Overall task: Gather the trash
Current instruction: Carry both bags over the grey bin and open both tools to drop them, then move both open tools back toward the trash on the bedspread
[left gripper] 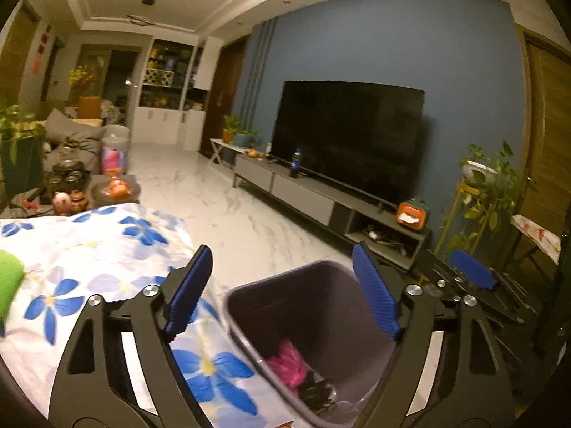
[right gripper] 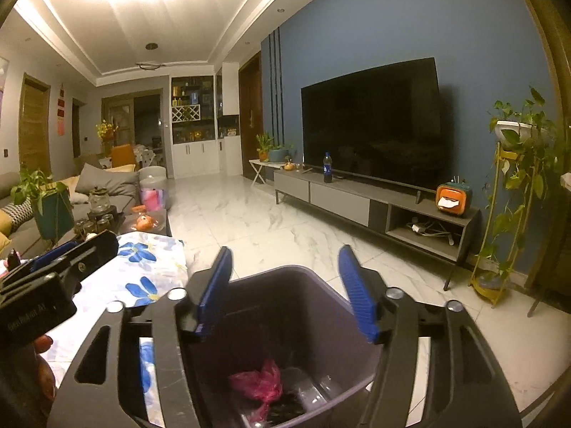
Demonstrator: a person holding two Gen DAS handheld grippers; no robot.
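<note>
A dark grey trash bin (left gripper: 321, 306) stands on the floor beside a table with a blue-flowered cloth (left gripper: 89, 260). Pink crumpled trash (left gripper: 289, 365) and dark scraps lie at its bottom; the right wrist view shows the bin (right gripper: 296, 324) and the pink trash (right gripper: 258, 383) too. My left gripper (left gripper: 283, 292) hangs open above the bin's rim, nothing between its blue pads. My right gripper (right gripper: 285, 289) is open over the bin as well, empty. A green object (left gripper: 9, 285) sits at the left edge on the cloth. The left gripper's body (right gripper: 53, 278) shows at the left of the right wrist view.
A long TV cabinet (right gripper: 374, 199) with a large TV (right gripper: 374, 121), a cola bottle (right gripper: 327, 167) and an orange tissue box (right gripper: 453, 199) lines the blue wall. A plant stand (right gripper: 506, 214) is at the right. A tea table (left gripper: 71, 185) and sofa lie beyond the cloth. White marble floor (right gripper: 249, 221) lies between.
</note>
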